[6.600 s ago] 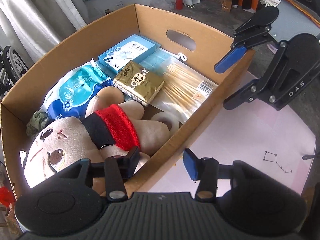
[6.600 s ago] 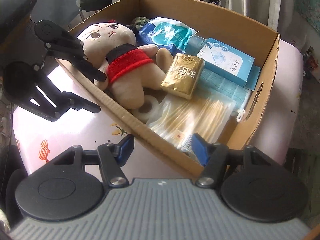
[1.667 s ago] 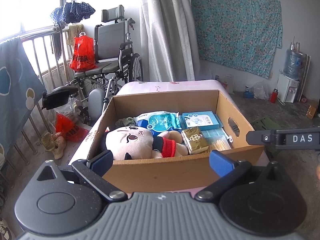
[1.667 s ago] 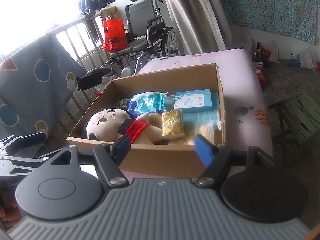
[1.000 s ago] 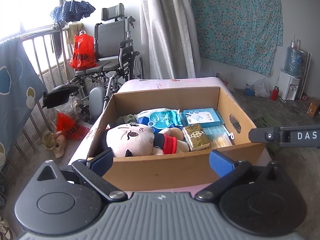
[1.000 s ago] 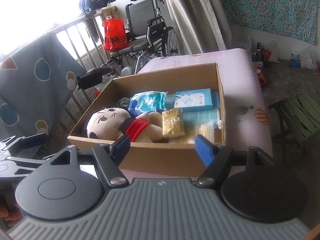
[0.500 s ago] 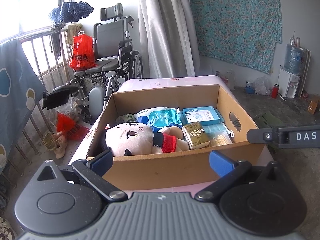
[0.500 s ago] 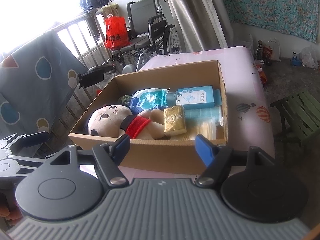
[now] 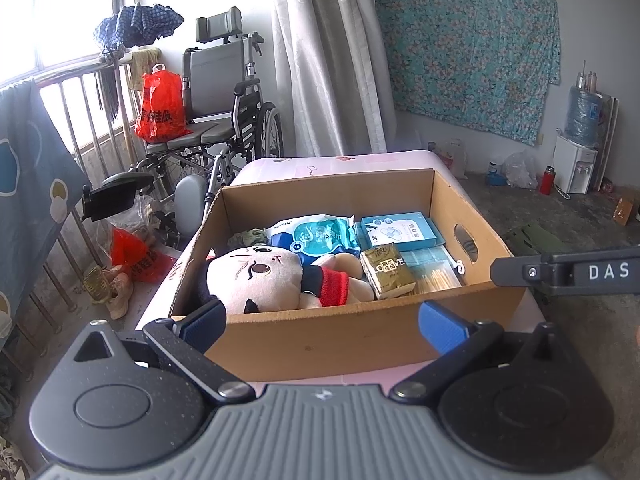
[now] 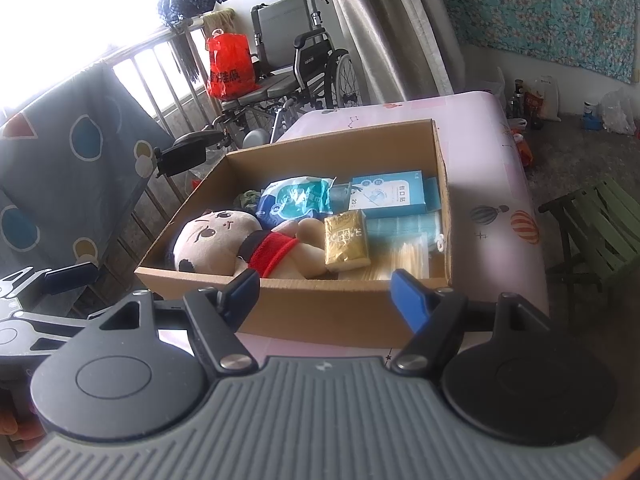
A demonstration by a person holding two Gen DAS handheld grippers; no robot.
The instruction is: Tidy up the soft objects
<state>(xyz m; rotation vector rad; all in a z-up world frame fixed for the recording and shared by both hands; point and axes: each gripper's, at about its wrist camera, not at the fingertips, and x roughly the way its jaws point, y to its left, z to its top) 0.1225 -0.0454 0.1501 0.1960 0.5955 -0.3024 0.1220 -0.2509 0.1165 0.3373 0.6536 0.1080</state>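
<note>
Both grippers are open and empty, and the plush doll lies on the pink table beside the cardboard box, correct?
Not quite. The plush doll lies inside the cardboard box, as the right wrist view shows. The left gripper and right gripper are indeed open and empty.

Crowded cardboard box (image 9: 344,340), open top

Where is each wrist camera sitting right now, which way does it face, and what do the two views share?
Left wrist: behind the open left gripper, facing the cardboard box's near wall; the right gripper's arm pokes in at right.
Right wrist: behind the open right gripper, facing the box's near right part from a higher angle; the left gripper's finger shows at far left, with fingertips of a hand at the lower left edge.
Shared: the box on the pink table, plush doll, gold packet, wheelchair.
</note>
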